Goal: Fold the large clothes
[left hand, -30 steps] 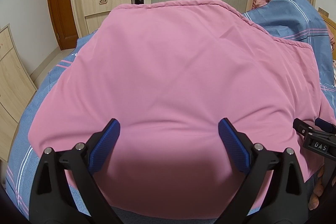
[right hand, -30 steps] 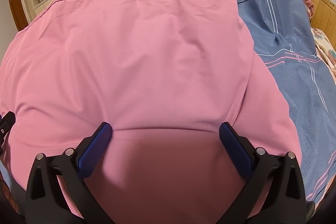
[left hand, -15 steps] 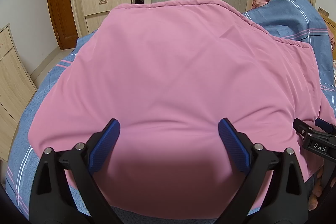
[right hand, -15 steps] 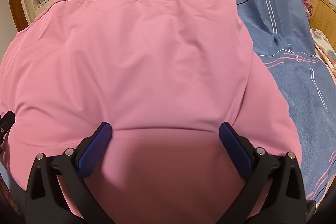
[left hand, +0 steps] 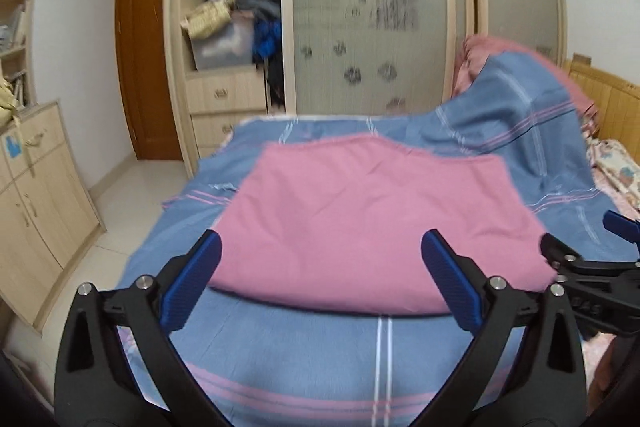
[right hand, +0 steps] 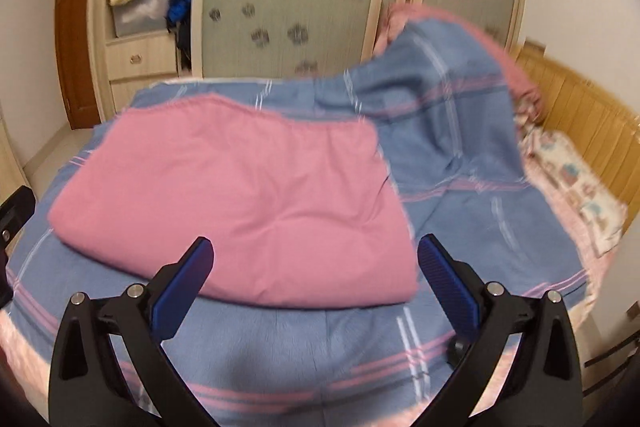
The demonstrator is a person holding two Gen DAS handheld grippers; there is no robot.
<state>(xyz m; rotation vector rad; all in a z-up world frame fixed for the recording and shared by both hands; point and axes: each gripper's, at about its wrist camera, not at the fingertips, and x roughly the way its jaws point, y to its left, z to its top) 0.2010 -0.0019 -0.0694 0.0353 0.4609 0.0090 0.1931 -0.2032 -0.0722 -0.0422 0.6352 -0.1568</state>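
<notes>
Left wrist view: the left hand-held gripper [left hand: 320,273] hangs over the bed [left hand: 320,359] with its jaws spread wide and nothing between them. The pink garment [left hand: 372,223] lies folded flat on the blue striped cover [left hand: 304,355], straight ahead at 12 o'clock from the jaws. Its near folded edge sits just beyond the blue pads [left hand: 192,285], apart from them, with a strip of bare cover at 6 o'clock. Over at 3 o'clock the right hand-held gripper [left hand: 592,267] pokes in, close to the garment's right near corner; contact cannot be told. Behind, at 12 o'clock, a wardrobe [left hand: 360,27] with frosted doors, blurred.

Right wrist view: the right hand-held gripper [right hand: 316,283] is likewise released, fingers [right hand: 448,285] wide apart, holding nothing. The garment [right hand: 240,203] spreads from 12 round to 10 o'clock, its right near corner lying just in front of the gap between the fingers. At 9 o'clock a black bit of the left hand-held gripper [right hand: 14,215] shows at the frame edge. At 2 o'clock the cover bunches up towards a wooden headboard [right hand: 580,107].
</notes>
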